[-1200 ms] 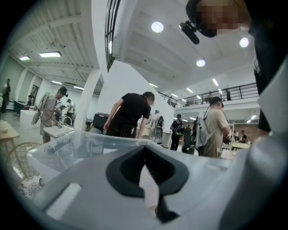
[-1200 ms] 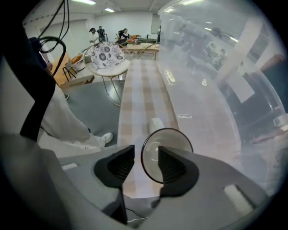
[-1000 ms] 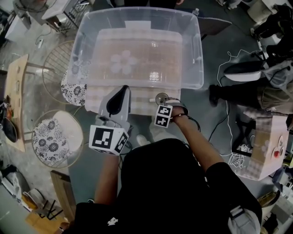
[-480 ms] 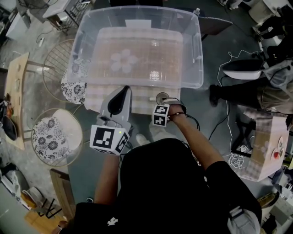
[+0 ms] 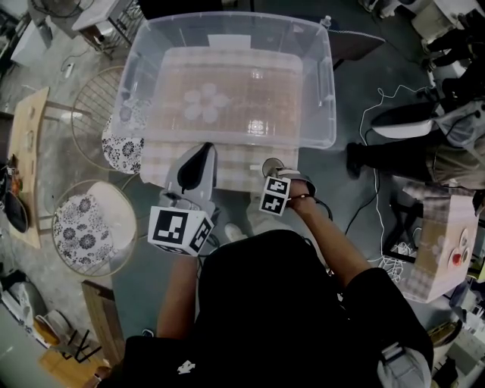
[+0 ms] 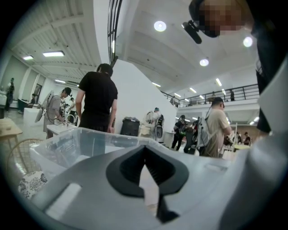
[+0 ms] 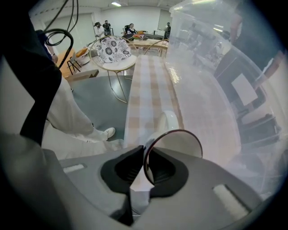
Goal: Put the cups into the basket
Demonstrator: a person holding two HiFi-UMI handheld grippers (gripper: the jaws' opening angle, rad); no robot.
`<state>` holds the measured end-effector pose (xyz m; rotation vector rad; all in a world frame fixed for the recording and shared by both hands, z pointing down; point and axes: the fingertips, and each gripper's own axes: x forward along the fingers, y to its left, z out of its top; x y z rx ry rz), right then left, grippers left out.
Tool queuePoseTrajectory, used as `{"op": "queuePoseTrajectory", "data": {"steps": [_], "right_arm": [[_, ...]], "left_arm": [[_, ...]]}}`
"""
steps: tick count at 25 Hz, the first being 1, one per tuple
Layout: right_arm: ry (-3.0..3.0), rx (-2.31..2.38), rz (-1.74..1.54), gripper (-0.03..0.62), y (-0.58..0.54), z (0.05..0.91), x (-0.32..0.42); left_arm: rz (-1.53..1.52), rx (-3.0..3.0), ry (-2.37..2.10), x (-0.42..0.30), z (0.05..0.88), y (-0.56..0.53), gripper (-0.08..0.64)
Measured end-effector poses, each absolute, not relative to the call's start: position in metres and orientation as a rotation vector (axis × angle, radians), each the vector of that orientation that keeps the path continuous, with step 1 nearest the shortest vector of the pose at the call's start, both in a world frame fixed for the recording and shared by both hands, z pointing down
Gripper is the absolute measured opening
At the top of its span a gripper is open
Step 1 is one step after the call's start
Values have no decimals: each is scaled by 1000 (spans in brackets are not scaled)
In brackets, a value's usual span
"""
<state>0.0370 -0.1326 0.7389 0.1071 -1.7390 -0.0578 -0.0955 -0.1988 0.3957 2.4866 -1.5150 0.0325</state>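
Checked cloth (image 5: 161,163) covers the table at upper centre, under the clear basket (image 5: 327,91). Just below its near wall, the right gripper (image 7: 144,155) has just been closing and pinches the rim of the white cup (image 7: 180,144). At lower left, the left gripper (image 6: 145,155) hovers with jaws pressed together, empty.

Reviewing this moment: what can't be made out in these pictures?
- Cup base: the right gripper, whose jaws have just been closing on its rim, hides it in the head and right gripper views.
- Flower shape seen through the bin: head view, blurred by plastic; print or object unclear.
- Other cups: none visible; the person's torso blocks the floor below in the head view.
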Motion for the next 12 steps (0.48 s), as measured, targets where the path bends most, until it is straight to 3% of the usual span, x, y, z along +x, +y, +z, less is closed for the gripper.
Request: {"op": "queuePoseTrajectory", "data": {"steps": [12], "right_arm": [[-1886, 93, -90, 40, -126, 663, 13]], "left_arm": [[37, 2487, -1514, -91, 399, -204, -14]]}}
